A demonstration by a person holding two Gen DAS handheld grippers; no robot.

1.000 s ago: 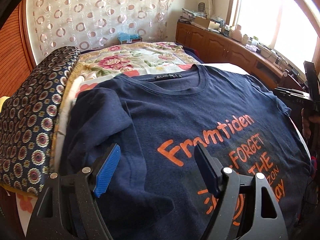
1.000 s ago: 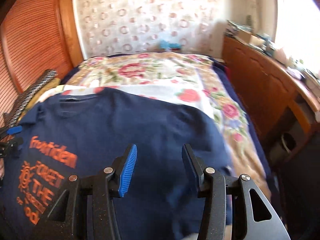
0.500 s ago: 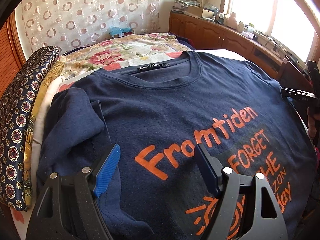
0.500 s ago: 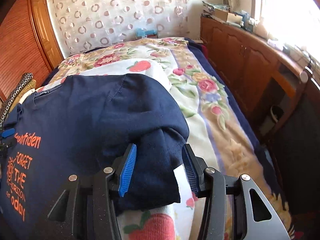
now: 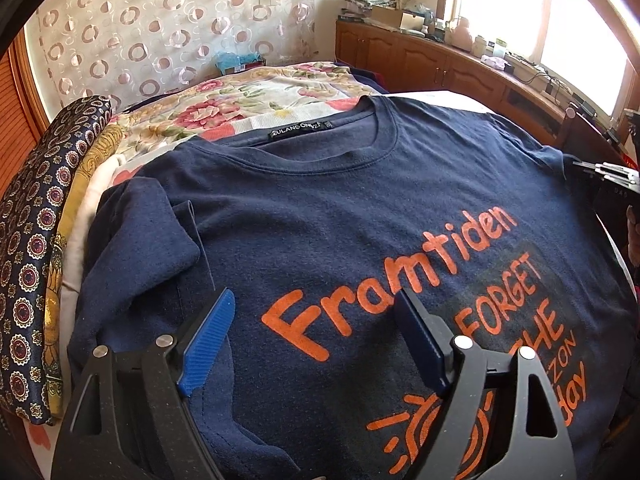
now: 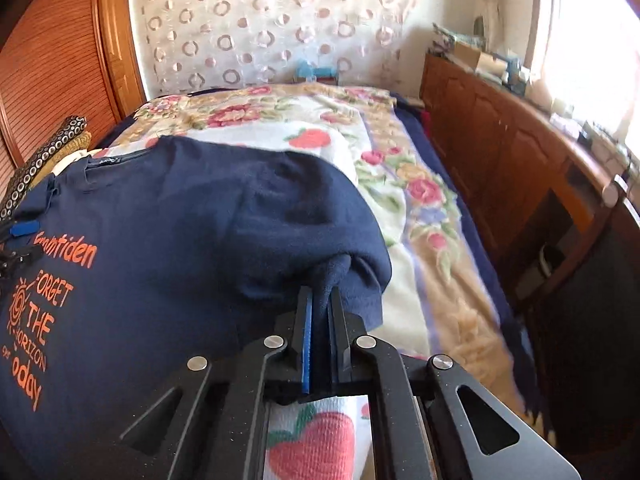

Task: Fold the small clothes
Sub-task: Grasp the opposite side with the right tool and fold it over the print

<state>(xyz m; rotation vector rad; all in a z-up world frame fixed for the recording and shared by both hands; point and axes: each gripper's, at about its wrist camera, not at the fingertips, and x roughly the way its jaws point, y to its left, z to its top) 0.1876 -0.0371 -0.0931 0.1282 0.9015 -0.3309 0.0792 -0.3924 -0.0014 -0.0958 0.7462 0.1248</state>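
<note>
We are working on a navy T-shirt (image 5: 320,208) that is lying face up on the floral blanket (image 6: 400,184) of the bed, its orange lettering (image 5: 384,280) showing and its collar pointing toward the curtained wall (image 5: 160,32). Our left gripper (image 5: 316,340) is hovering just above the shirt's chest with its fingers spread wide apart and nothing between them; the shirt's folded-in sleeve (image 5: 140,240) is lying just beyond the blue fingertip. Our right gripper (image 6: 320,312) is pinching a bunched fold of the other sleeve (image 6: 340,268) at the shirt's far side, its fingers pressed together on the cloth. A patterned dark cushion (image 5: 36,240) is crowding the shirt's edge beside the left gripper, with a yellow cloth (image 5: 80,168) tucked between it and the blanket. A wooden cabinet (image 6: 520,184) is running along the bed beside the right gripper, cluttered on top beneath the bright window (image 5: 540,12).
</note>
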